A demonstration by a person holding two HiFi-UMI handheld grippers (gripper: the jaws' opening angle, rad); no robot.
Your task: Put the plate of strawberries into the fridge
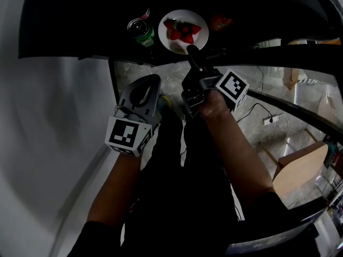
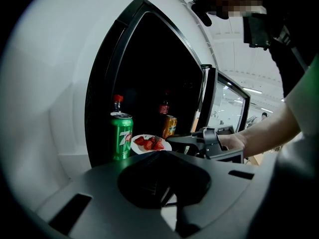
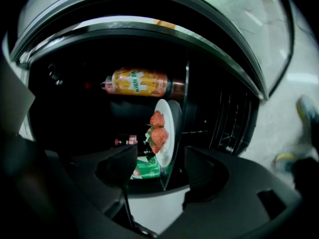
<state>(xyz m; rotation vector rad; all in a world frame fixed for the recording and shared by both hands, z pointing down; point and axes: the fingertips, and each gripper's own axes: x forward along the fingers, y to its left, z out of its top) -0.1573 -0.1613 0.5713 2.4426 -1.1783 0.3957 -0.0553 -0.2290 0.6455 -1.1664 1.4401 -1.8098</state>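
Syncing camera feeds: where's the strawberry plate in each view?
Head view: plate top centre, on the dark fridge shelf.
Left gripper view: plate low, left of centre.
Right gripper view: plate at centre, seen edge-on.
Shared landmark: green can beside the plate in all three.

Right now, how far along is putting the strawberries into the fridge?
Done: the plate of strawberries sits inside the fridge beside a green can. In hand: nothing; the right gripper is open near the plate, jaws clear of it. Left: withdraw and probably close the open door.
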